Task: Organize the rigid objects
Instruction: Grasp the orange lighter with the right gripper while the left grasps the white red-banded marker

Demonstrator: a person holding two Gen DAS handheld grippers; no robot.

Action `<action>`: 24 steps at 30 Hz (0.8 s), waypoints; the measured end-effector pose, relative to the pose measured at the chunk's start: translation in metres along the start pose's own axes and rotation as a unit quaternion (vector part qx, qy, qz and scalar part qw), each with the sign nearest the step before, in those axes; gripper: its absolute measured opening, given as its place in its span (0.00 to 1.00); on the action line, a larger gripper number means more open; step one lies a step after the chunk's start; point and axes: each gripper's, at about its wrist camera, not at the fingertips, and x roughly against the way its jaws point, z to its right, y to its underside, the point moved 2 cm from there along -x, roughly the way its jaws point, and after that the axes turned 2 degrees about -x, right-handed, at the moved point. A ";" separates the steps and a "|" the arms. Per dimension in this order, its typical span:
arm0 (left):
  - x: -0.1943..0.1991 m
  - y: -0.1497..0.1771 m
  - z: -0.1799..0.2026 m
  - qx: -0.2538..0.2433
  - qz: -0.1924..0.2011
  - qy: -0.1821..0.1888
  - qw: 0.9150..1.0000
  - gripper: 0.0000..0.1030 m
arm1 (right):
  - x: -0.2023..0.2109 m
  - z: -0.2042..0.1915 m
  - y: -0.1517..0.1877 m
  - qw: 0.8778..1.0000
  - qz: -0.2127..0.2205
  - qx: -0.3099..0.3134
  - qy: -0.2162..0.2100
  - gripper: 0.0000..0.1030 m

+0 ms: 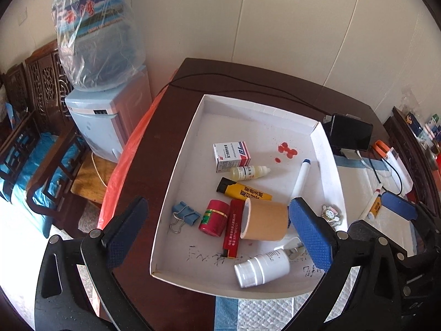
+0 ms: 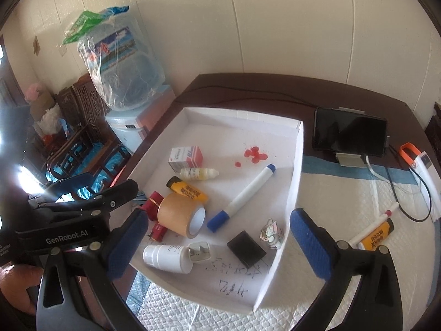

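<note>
Phone (image 2: 348,132), water dispenser (image 1: 96,118), chairs (image 1: 35,88).

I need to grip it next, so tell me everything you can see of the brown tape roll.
The brown tape roll is a wide cylinder of tan, paper-like tape with a white inner core, its hollow showing in the right wrist view. It lies on its side inside the white tray, near the middle. The red lighter lies against it, and the yellow lighter lies close behind it. Neither gripper touches it.

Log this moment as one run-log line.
left gripper: open, empty | right gripper: open, empty | white tray: tape roll, marker, pill bottle inside
</note>
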 end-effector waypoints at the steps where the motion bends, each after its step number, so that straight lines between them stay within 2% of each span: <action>1: 0.004 0.000 0.002 -0.001 0.002 0.000 1.000 1.00 | 0.003 0.002 0.001 1.000 0.002 -0.002 -0.001 1.00; 14: 0.034 0.015 0.053 -0.024 0.010 0.005 1.000 1.00 | 0.039 0.031 0.021 0.999 0.025 -0.027 0.000 1.00; 21: 0.027 0.025 0.102 -0.043 -0.012 0.020 0.999 1.00 | 0.051 0.098 0.032 0.997 0.030 -0.059 0.035 1.00; 24: 0.023 0.028 0.126 -0.055 -0.021 0.028 0.998 1.00 | 0.046 0.135 0.038 0.997 0.030 -0.040 0.055 1.00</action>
